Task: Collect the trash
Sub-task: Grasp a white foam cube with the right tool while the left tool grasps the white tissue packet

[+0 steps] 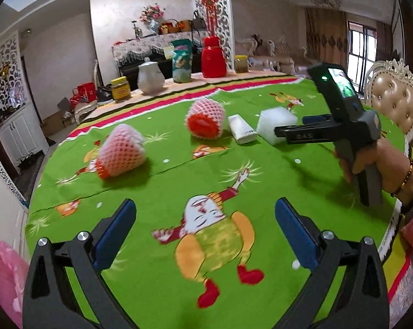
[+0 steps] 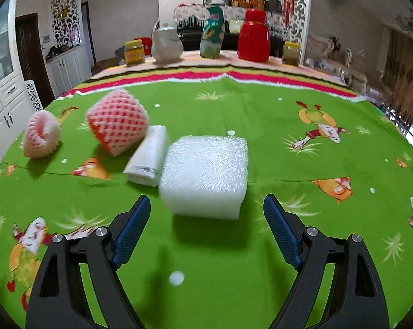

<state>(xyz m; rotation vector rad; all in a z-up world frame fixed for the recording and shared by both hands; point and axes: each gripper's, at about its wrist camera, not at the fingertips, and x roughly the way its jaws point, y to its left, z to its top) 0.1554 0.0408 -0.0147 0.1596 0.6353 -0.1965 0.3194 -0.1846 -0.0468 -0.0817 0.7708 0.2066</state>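
Nearest the lens, the left claw [image 1: 205, 233] hangs over the green cartoon-printed cloth [image 1: 179, 186] on the desk, its blue pads spread wide with nothing between them, and a pink plastic bag [image 1: 2, 271] shows at its left edge. The right claw [image 2: 207, 227] is likewise released, jaws wide and empty, with a white foam block [image 2: 205, 175] lying just ahead of its fingertips, not touched. Just left of that block, touching or nearly so, lies a small white folded packet [image 2: 148, 161], and beside the packet sits a pink foam fruit net with a red inner layer [image 2: 118, 122]. A second pink foam net [image 2: 41, 134] lies apart, further left. From the left wrist view, a hand [image 1: 382, 164] grips the right tool's handle above the cloth. Along the desk's far edge stand a white teapot [image 2: 165, 45], a red thermos [image 2: 254, 38], a green bag [image 2: 213, 31] and two yellow-lidded jars [image 2: 134, 52].
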